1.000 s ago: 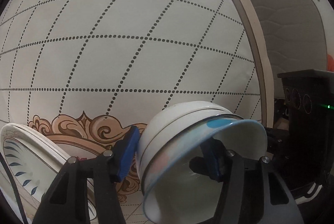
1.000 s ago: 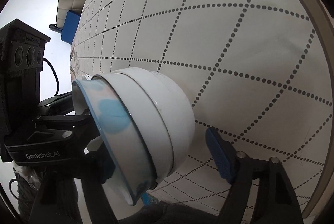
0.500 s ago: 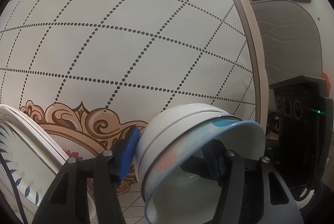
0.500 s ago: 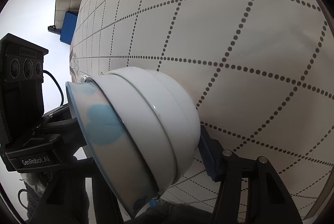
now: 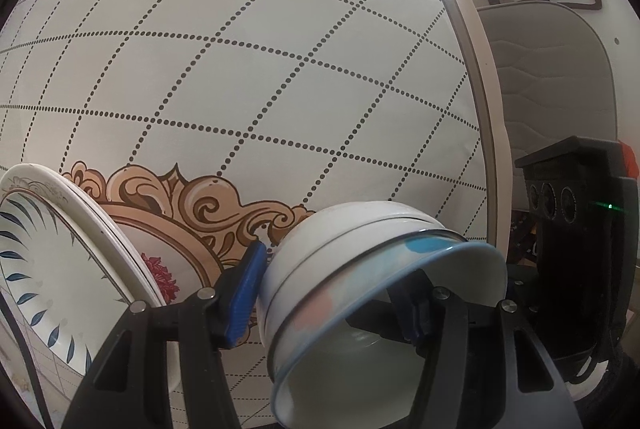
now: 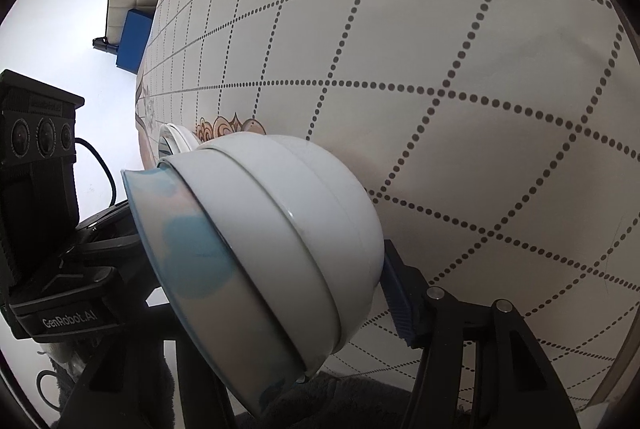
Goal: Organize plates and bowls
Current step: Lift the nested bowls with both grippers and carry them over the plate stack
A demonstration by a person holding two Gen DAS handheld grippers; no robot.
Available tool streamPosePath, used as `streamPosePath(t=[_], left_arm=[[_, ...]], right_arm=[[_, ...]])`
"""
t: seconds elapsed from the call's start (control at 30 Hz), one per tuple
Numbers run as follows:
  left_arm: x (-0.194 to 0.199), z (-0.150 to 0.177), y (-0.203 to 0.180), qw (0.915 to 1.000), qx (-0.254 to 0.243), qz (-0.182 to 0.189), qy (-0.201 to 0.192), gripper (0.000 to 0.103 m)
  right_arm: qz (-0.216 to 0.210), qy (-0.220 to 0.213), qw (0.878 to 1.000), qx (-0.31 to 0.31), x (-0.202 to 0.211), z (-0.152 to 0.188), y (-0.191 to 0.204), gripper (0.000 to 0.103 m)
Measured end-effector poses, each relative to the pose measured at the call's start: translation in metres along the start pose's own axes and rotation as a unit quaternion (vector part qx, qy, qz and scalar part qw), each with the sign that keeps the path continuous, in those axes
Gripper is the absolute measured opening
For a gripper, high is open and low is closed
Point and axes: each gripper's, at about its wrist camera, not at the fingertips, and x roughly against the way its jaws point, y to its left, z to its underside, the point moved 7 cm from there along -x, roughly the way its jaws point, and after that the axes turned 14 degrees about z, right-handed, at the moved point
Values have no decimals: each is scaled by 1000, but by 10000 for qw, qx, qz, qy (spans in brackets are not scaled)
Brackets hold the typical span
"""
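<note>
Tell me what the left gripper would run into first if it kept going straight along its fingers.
Probably the dotted tablecloth filling the view ahead. The left gripper is clamped on the nested bowls, so they would likely touch first. The plates sit off to the left; depth is unclear.

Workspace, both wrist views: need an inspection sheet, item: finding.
Surface: tablecloth with a dotted diamond grid and an ornate tan scroll motif.
Job's things: stack of nested bowls, tilted, held from both sides; stacked plates with blue leaf pattern lie to the left of it.
Clutter: nothing seen.
Grippers: left gripper and right gripper both clamp the bowl stack, each with one pad on the outer wall and one finger inside.
Cables: black cable runs from the left gripper's camera box.
Surroundings: grey padded chair, blue box on the floor.
</note>
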Motion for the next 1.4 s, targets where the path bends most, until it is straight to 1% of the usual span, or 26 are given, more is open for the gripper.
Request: streamPosePath(t=[0.2, 0.37, 0.57, 0.73, 0.93, 1.13, 1.33, 1.4], left_arm=[[28, 7, -2, 9999, -39, -86, -89, 56], [44, -6, 6, 9997, -94, -205, -115, 56], [57, -15, 13, 9994, -79, -242, -230, 56], [84, -18, 25, 9990, -103, -297, -329, 56], [110, -19, 56, 9981, -3, -445, -422, 56], [124, -11, 100, 9971, 347, -434, -527, 56], [129, 1, 144, 9952, 715, -346, -578, 55], [128, 3, 156, 9945, 818, -317, -578, 55]], right_arm=[[-109, 44, 9999, 69, 12, 2, 17, 60], [-272, 122, 9996, 29, 15, 0, 36, 60], [-200, 69, 9997, 138, 20, -5, 61, 60], [-160, 37, 9994, 320, 27, -8, 91, 60], [-193, 118, 9982, 548, 18, -10, 137, 60], [-116, 321, 9966, 743, -9, -11, 176, 60], [23, 577, 9941, 923, -42, -8, 198, 60], [60, 667, 9932, 956, -51, -7, 199, 60]])
